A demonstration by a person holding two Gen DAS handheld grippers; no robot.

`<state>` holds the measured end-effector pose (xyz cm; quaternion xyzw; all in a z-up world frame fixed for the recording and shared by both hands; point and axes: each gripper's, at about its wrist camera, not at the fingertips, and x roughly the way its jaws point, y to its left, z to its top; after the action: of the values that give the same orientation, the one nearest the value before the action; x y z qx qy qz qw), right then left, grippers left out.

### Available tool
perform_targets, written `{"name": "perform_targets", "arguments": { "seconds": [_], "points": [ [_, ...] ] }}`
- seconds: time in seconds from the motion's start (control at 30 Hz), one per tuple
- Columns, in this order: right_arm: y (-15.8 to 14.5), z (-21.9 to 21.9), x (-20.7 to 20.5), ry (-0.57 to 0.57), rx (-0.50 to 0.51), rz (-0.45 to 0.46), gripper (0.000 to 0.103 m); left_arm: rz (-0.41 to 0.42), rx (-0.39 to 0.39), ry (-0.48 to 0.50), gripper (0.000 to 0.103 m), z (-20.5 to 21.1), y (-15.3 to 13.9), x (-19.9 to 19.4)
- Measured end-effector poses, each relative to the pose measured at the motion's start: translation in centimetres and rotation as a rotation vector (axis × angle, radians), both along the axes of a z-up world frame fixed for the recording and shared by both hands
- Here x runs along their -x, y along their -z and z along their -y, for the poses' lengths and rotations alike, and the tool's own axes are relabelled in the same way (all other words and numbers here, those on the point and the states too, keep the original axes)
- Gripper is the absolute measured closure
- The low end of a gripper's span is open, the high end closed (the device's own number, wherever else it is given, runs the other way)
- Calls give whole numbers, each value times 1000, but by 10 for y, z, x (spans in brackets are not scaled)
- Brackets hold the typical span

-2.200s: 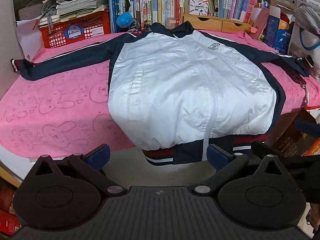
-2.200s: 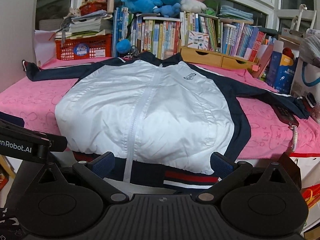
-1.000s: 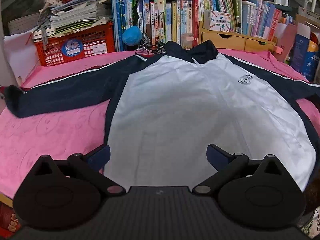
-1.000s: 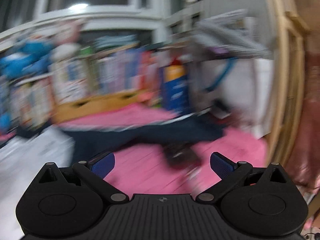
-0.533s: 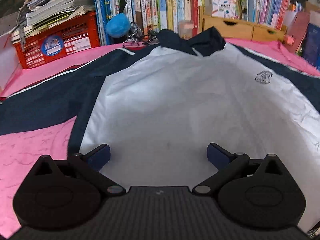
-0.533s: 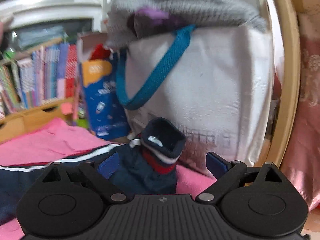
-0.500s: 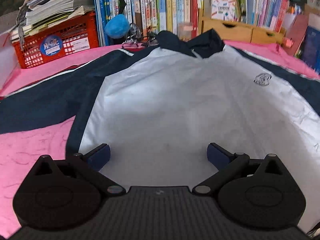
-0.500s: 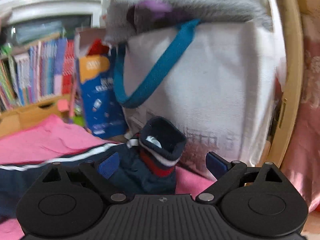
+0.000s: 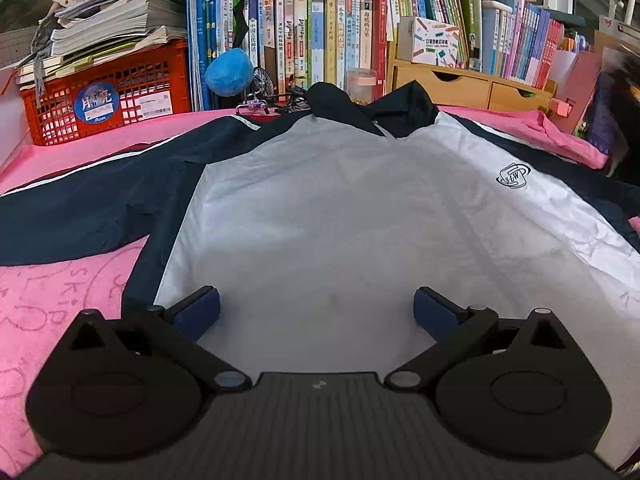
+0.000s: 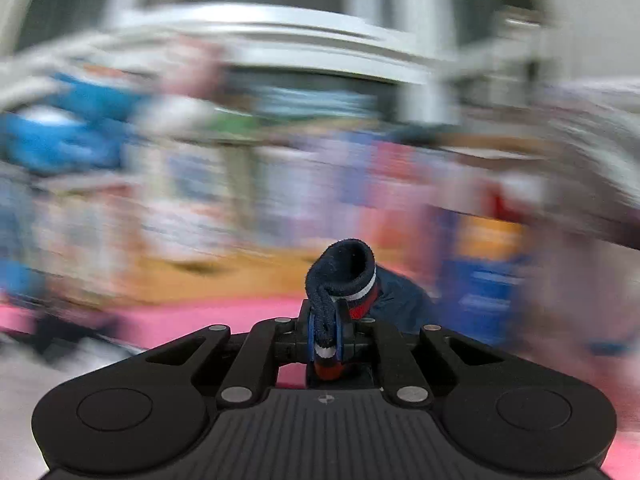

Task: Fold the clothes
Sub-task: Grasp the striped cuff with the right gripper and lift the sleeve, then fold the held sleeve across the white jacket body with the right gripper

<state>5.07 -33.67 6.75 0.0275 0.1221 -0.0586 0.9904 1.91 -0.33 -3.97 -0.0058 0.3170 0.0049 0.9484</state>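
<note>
A white jacket [image 9: 340, 208] with navy sleeves and collar lies front up on a pink blanket [image 9: 60, 292]. Its left sleeve [image 9: 80, 208] stretches out to the left. My left gripper [image 9: 316, 308] is open just above the jacket's lower front, with nothing between its blue pads. In the right wrist view, my right gripper [image 10: 326, 332] has its jaws closing on the navy sleeve cuff [image 10: 344, 272] with its red and white stripes. The pads press on the cuff, which sticks up above them. The sleeve trails off to the right behind it.
Along the back stand a red crate [image 9: 108, 100] stacked with papers, a row of books [image 9: 320, 32], a blue plush ball [image 9: 229, 72] and a wooden drawer box [image 9: 460, 84]. The right wrist view's background is motion-blurred.
My right gripper has closed on the sleeve cuff and swung away from the white bag with it. My left gripper moved in over the jacket, then held still.
</note>
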Motion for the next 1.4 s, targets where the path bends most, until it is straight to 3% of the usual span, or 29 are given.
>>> {"name": "perform_targets", "arguments": {
  "seconds": [0.07, 0.17, 0.37, 0.47, 0.57, 0.7, 0.77, 0.87, 0.93, 0.97, 1.0, 1.1, 1.2, 1.3, 1.33, 1.4],
  "points": [
    [-5, -64, -24, -200, -13, -24, 92, 9, 13, 0, 0, -2, 0, 1],
    [12, -155, -63, -425, -10, -133, 92, 31, 55, -1, 0, -8, 0, 5],
    [64, -262, -99, -617, -4, -346, 90, 79, 163, 8, 0, -22, 0, 13],
    [74, -274, -93, -678, 30, -371, 80, 92, 190, 8, 0, -25, 0, 15],
    [72, -268, -82, -731, 18, -367, 58, 95, 193, 5, 0, -25, -1, 14],
    [62, -247, -69, -719, -12, -330, 36, 98, 198, 5, 0, -26, 0, 15],
    [60, -238, -67, -700, -22, -320, 32, 98, 199, 6, 0, -27, 0, 15],
    [58, -223, -66, -680, -47, -304, 32, 102, 204, 6, 0, -28, 0, 17],
    [59, -218, -70, -645, -68, -288, 43, 102, 203, 5, 0, -28, 0, 17],
    [60, -218, -73, -626, -68, -287, 77, 102, 201, 5, 0, -28, 0, 17],
    [62, -220, -77, -606, -54, -295, 98, 102, 200, 6, 0, -28, 0, 17],
    [74, -237, -91, -542, -5, -353, 95, 104, 202, 6, 0, -29, 0, 17],
    [87, -262, -98, -629, 54, -425, 95, 107, 206, 8, 0, -29, -1, 17],
    [74, -249, -95, -806, -151, -417, 92, 109, 210, 6, 0, -29, -1, 18],
    [68, -241, -90, -809, -194, -383, 89, 108, 206, 6, 0, -29, -1, 17],
    [59, -228, -82, -726, -171, -328, 79, 108, 202, 5, 0, -28, -1, 17]
  ]
}}
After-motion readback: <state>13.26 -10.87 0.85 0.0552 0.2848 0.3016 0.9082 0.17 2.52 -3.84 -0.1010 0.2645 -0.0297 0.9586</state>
